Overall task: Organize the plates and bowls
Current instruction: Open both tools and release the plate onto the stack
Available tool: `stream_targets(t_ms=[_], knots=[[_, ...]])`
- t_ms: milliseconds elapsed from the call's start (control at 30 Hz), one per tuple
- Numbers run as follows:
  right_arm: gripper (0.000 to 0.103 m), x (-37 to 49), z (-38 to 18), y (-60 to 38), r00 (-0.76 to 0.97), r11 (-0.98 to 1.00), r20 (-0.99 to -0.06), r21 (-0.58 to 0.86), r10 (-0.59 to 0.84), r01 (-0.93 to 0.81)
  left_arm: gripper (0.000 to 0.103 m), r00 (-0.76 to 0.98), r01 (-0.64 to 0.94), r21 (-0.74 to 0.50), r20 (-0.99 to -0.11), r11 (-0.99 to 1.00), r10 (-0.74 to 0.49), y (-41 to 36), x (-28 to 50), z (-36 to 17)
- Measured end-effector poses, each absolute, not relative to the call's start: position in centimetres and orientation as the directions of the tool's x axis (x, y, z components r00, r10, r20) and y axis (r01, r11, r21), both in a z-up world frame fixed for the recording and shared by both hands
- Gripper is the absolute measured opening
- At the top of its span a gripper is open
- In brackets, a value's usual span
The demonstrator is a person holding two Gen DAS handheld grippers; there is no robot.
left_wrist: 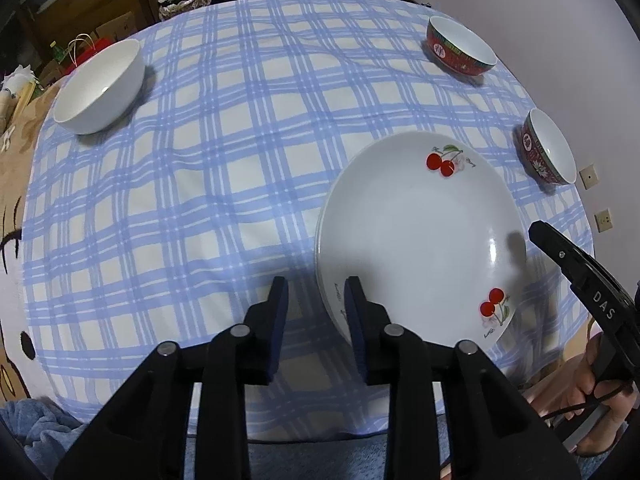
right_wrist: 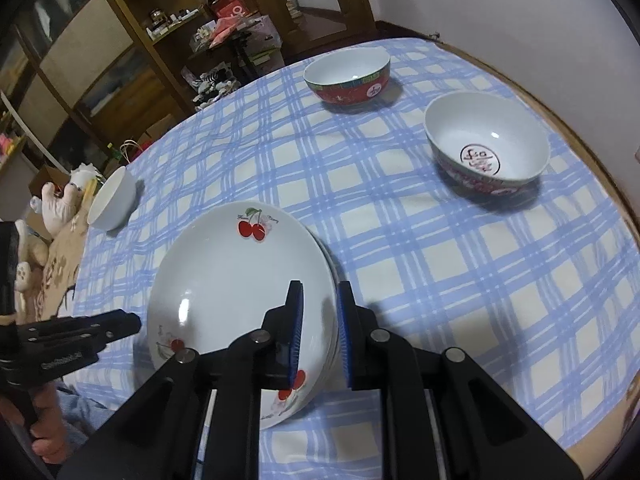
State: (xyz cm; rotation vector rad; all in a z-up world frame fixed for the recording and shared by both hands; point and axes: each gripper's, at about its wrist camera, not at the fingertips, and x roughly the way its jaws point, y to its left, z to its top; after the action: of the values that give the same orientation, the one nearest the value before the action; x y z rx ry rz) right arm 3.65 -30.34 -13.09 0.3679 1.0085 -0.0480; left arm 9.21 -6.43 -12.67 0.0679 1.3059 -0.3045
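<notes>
Blue-padded left gripper (left_wrist: 316, 312): fingers apart, one pad beside the near rim of the plates, nothing clamped between them. Right gripper (right_wrist: 320, 332): fingers straddle the opposite rim of the same plates with a narrow gap; whether the pads press on the rim cannot be told.

Plates (left_wrist: 416, 232): white with cherry prints, stacked (several rims show at the edge), resting on the near part of the checked tablecloth (left_wrist: 200, 184). Top plate holds nothing.

White bowl (left_wrist: 100, 88): plain, far left edge of the cloth, well apart from the stack, holding nothing.

Red bowl (right_wrist: 348, 76): far side of the table, inside bare.

Second red bowl (right_wrist: 486, 148): near the right edge, a printed red mark at its bottom, otherwise holding nothing.

Step in hand, as judged: the plates appear gathered into one pile; the three bowls remain scattered and unsorted.

Next move, as judged: lifting clear of the stack without dragging it, then gripping one bowl by its rim and carrying it to nest with another. The two red bowls look alike and should nest; the white one seems wider.
</notes>
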Motion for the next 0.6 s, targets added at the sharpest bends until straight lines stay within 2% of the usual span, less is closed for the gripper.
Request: stream_targets(t_ms=[67, 233, 367, 400, 433, 467, 500, 600], knots=[[0.032, 3.8, -12.9, -30.1, 0.540, 0.942, -0.832, 0.272, 0.126, 0.199, 0.032, 0.228, 0.259, -0.121, -0.957, 0.958, -0.182, -6.1, 9.3, -12.4], [0.034, 4.1, -11.4, -29.1, 0.581, 0.953, -0.804, 0.263, 0.128, 0.154, 0.040, 0.262, 0.258, -0.073, -0.954, 0.963, -0.143, -5.5, 9.8, -11.0], [0.036, 4.8, -10.0, -27.6, 0.607, 0.967, -0.785, 0.232, 0.121, 0.107, 0.056, 0.294, 0.264, -0.068, -0.945, 0.962, -0.147, -5.2, 10.5, -9.4], [0.040, 5.0, -9.7, -27.3, 0.610, 0.969, -0.781, 0.230, 0.130, 0.089, 0.061, 0.306, 0.266, -0.058, -0.942, 0.962, -0.141, -5.2, 10.6, -9.0], [0.051, 5.2, -9.5, -26.9, 0.613, 0.970, -0.779, 0.230, 0.132, 0.082, 0.064, 0.314, 0.266, -0.048, -0.940, 0.963, -0.133, -5.0, 10.8, -8.5], [0.057, 5.4, -9.2, -26.7, 0.620, 0.970, -0.772, 0.231, 0.136, 0.074, 0.071, 0.318, 0.267, -0.045, -0.939, 0.963, -0.132, -4.9, 10.9, -8.2], [0.058, 5.6, -9.0, -26.4, 0.625, 0.970, -0.768, 0.233, 0.139, 0.070, 0.077, 0.322, 0.271, -0.051, -0.936, 0.961, -0.141, -4.7, 11.1, -7.7], [0.066, 6.7, -8.7, -25.6, 0.621, 0.968, -0.768, 0.243, 0.157, 0.056, 0.083, 0.335, 0.298, -0.037, -0.932, 0.954, -0.140, -4.3, 11.6, -6.9]])
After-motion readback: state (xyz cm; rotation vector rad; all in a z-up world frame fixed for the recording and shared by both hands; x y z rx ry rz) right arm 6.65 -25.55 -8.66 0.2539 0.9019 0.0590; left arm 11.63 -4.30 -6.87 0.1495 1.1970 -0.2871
